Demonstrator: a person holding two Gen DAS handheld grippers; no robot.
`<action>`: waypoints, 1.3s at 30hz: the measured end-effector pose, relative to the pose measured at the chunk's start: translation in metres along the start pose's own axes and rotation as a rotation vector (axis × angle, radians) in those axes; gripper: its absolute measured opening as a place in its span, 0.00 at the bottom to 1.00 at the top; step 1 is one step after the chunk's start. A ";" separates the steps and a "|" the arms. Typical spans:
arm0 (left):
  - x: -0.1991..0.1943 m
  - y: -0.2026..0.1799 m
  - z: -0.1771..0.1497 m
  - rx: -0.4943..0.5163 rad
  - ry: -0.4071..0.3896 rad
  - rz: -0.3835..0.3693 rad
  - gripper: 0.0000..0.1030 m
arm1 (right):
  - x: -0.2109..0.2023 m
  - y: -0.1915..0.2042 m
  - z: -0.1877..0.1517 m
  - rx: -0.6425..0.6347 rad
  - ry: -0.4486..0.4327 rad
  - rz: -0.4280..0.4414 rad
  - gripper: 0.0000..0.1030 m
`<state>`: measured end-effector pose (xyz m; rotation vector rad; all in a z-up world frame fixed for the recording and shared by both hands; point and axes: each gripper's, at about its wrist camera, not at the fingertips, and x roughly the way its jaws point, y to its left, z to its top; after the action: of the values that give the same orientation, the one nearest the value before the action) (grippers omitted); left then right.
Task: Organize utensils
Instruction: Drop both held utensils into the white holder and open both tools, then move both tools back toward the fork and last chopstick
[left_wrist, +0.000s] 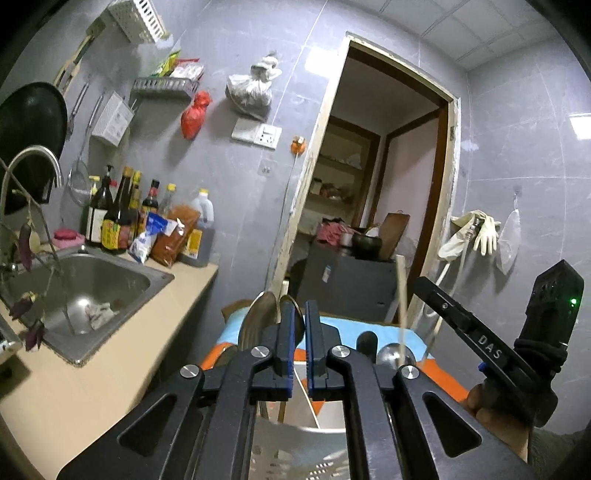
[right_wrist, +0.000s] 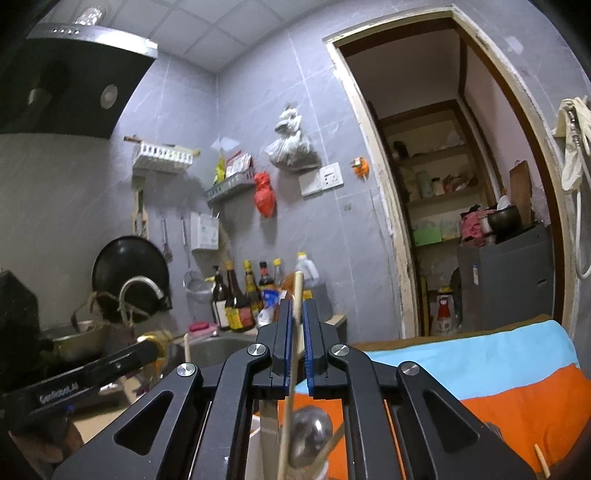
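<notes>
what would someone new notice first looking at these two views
Two black grippers fill the foreground: the left gripper shut on a metal spoon, the right gripper shut on a pale chopstick standing upright. Behind them an orange and blue cloth covers a surface by the open doorway. A red bag hangs on the grey tiled wall above the bottles beside the sink.

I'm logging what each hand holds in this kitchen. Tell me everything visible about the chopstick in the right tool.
The chopstick is a single pale stick, wood or bamboo by its look, thin and straight. It stands nearly upright, leaning slightly, clamped between the blue pads of the right tool. Its squared upper end rises above the fingers; its lower part runs down past a round metal ladle bowl. The left view shows it as a thin pale line.
</notes>
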<state>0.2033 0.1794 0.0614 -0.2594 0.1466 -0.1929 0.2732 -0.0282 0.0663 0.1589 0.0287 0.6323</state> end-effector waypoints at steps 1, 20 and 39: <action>-0.001 -0.001 0.000 -0.003 0.003 -0.002 0.09 | -0.002 0.000 0.000 -0.006 0.005 0.004 0.06; -0.026 -0.071 0.023 0.075 -0.027 0.011 0.93 | -0.084 -0.033 0.037 -0.061 -0.009 -0.055 0.78; 0.006 -0.171 -0.017 0.163 0.055 -0.095 0.97 | -0.195 -0.083 0.056 -0.205 -0.054 -0.253 1.00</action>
<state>0.1772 0.0121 0.0904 -0.0986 0.1718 -0.3053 0.1688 -0.2175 0.1038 -0.0262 -0.0674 0.3747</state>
